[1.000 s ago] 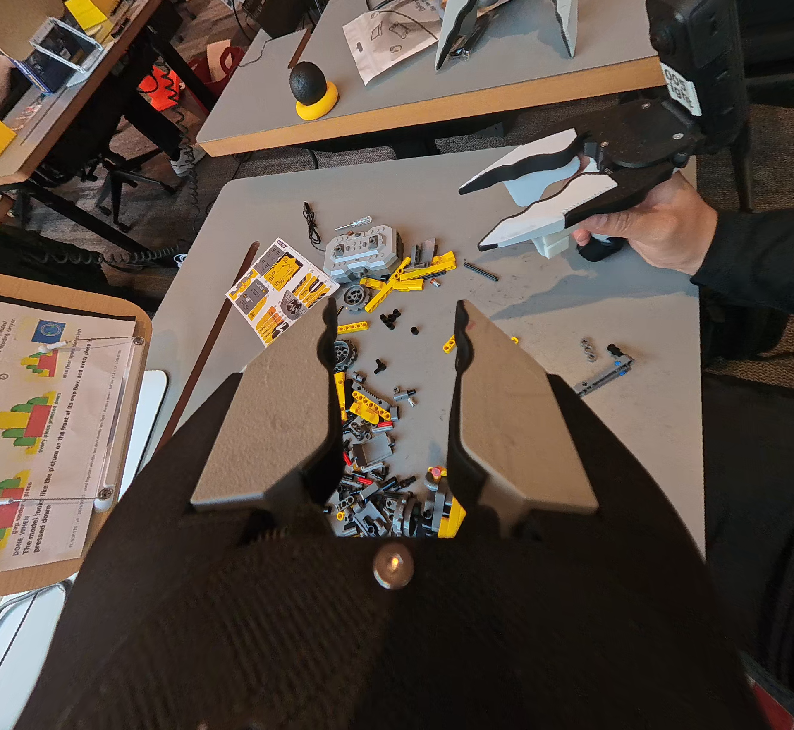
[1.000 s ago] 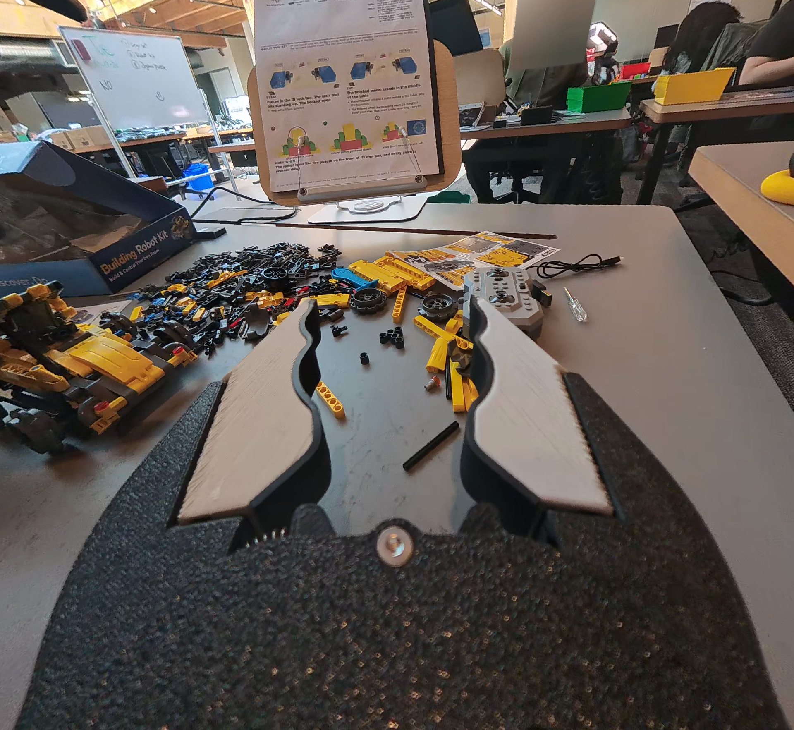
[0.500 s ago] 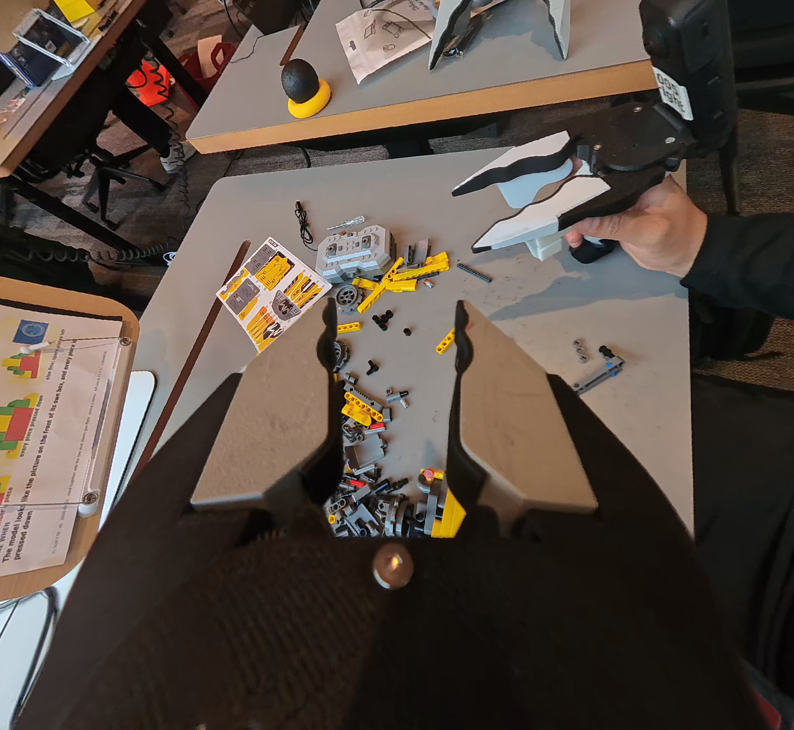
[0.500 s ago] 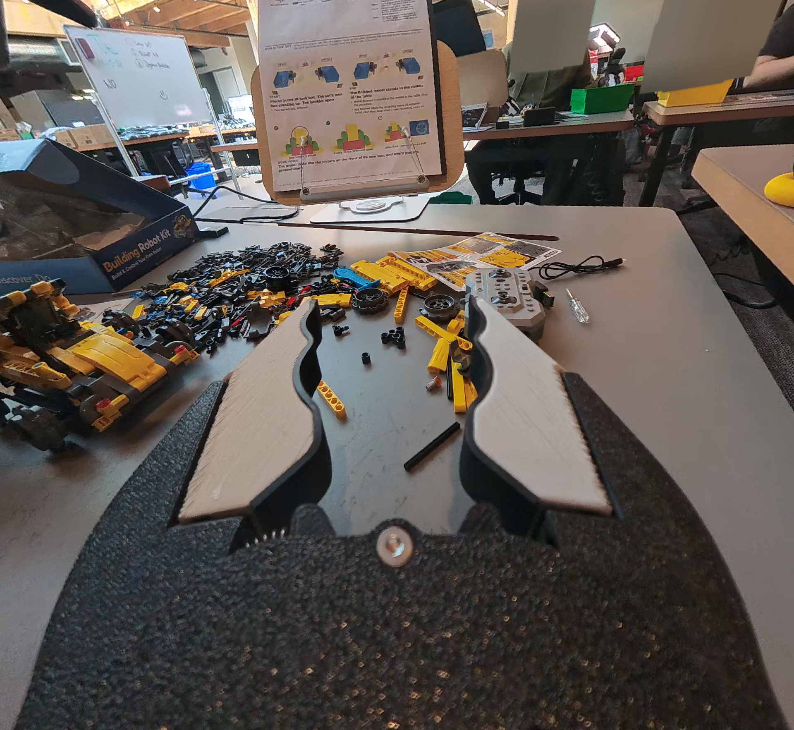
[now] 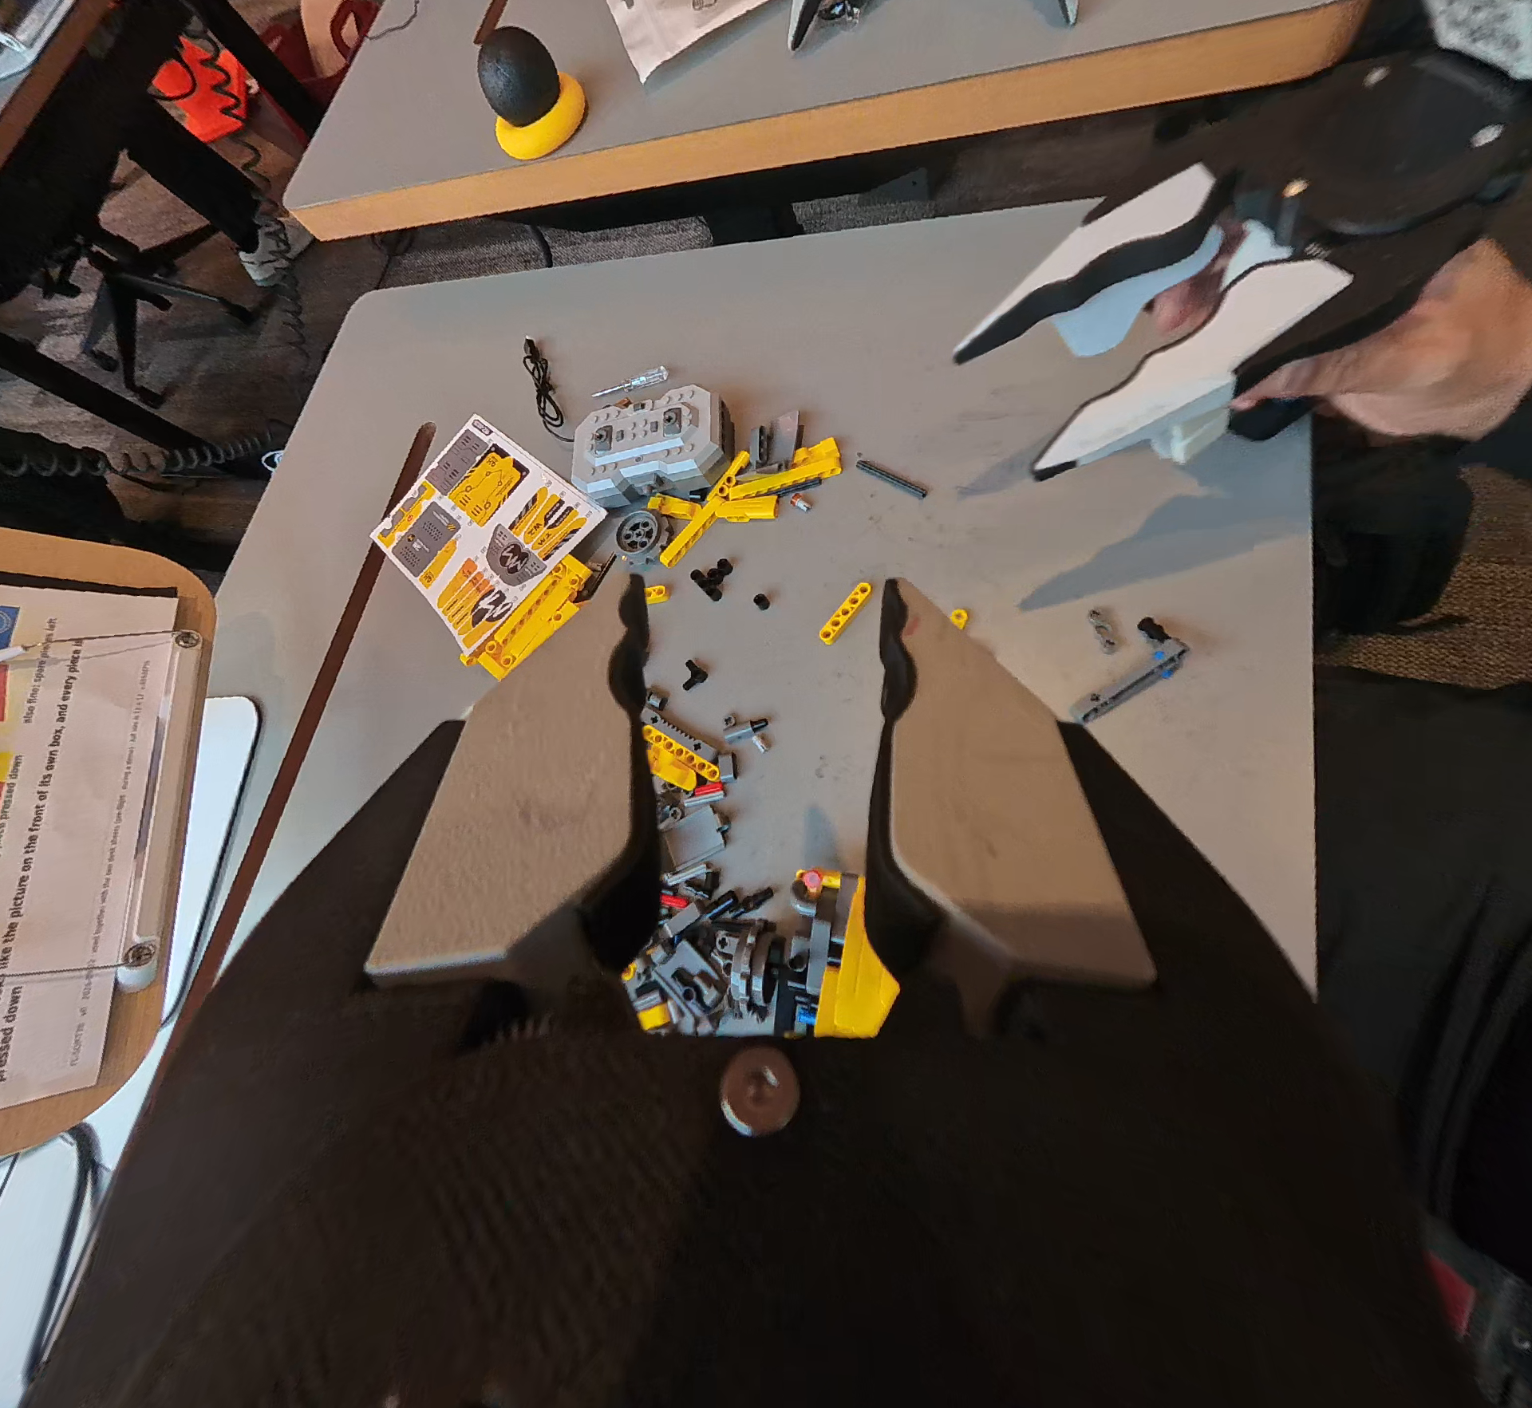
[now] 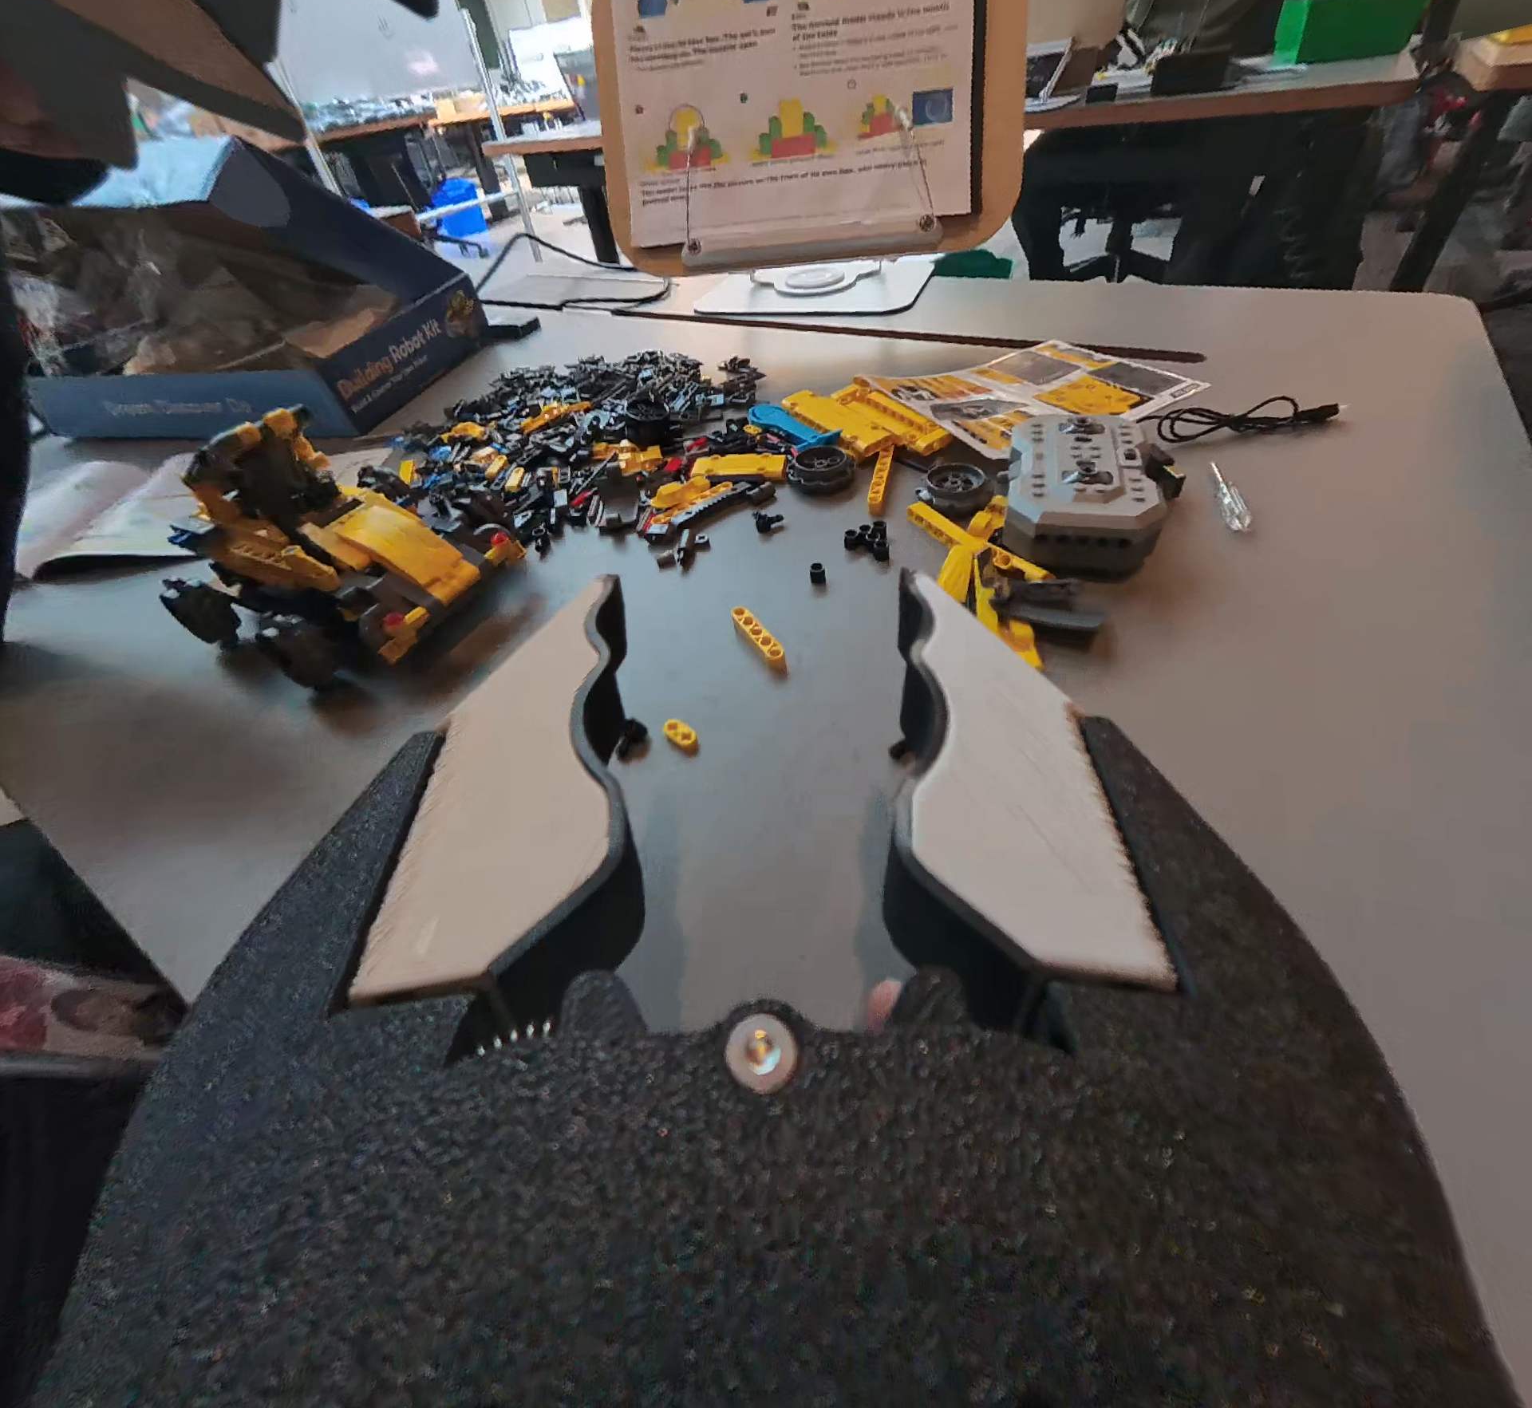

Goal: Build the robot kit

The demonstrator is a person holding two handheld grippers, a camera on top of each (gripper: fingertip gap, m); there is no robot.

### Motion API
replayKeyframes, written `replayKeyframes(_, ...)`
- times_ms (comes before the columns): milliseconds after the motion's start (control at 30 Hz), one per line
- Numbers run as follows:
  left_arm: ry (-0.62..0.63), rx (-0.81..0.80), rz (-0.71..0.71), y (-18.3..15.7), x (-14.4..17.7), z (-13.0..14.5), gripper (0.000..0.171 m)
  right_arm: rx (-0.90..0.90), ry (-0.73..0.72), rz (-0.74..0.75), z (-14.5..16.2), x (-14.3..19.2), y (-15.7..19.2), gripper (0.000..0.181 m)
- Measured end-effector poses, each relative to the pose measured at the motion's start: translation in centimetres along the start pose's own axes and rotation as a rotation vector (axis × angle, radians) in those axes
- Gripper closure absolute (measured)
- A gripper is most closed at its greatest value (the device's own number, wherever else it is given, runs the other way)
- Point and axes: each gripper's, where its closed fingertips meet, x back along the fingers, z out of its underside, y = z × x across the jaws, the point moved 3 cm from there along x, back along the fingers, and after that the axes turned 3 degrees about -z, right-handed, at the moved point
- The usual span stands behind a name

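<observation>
My left gripper (image 5: 758, 601) is open and empty, high above a grey table (image 5: 1036, 556) strewn with yellow, black and grey building pieces (image 5: 688, 771). A part-built yellow and black vehicle (image 6: 332, 548) stands at the left of the right wrist view; its yellow edge (image 5: 845, 962) shows between my left fingers. My right gripper (image 6: 758, 593) is open and empty, low over the table, with a short yellow beam (image 6: 758, 639) and a tiny yellow link (image 6: 680, 734) lying between its fingers. The right gripper also shows in the left wrist view (image 5: 1020, 407), held by a hand (image 5: 1409, 365).
A grey motor block (image 6: 1078, 490), a sticker sheet (image 5: 489, 531), a black cable (image 6: 1235, 411) and a small screwdriver (image 6: 1231, 498) lie at the far side. An open blue box (image 6: 249, 340) sits left. An instruction sheet on a stand (image 6: 796, 83) is behind. A neighbouring table (image 5: 829, 83) holds another gripper.
My right gripper rose and pulled back left, so the yellow beam now lies between its fingers and the vehicle sits nearer. My left gripper shifted, and its view tilted toward the far table.
</observation>
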Motion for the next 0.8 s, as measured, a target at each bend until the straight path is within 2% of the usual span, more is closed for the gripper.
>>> replayKeyframes(100,-0.002,-0.002,0.006,-0.1,0.1,0.0,0.117,0.047,0.124,-0.019,0.8,1.7,1.3,0.132)
replayKeyframes(200,-0.006,0.003,0.009,-0.2,0.2,-0.1,0.117,0.115,0.261,-0.041,1.9,3.1,3.2,0.132)
replayKeyframes(267,-0.001,0.002,-0.002,0.0,0.2,0.0,0.117,0.147,0.331,-0.070,2.5,3.8,4.7,0.139)
replayKeyframes(367,-0.001,0.009,-0.012,0.3,0.3,0.1,0.117,0.136,0.408,-0.108,3.7,3.7,6.1,0.142)
replayKeyframes(500,0.002,0.014,-0.022,0.6,0.5,0.3,0.117,0.144,0.533,-0.127,5.7,3.0,6.0,0.161)
replayKeyframes(800,-0.001,0.018,-0.028,1.0,0.9,0.4,0.117,0.212,0.754,-0.282,7.2,0.8,5.7,0.156)
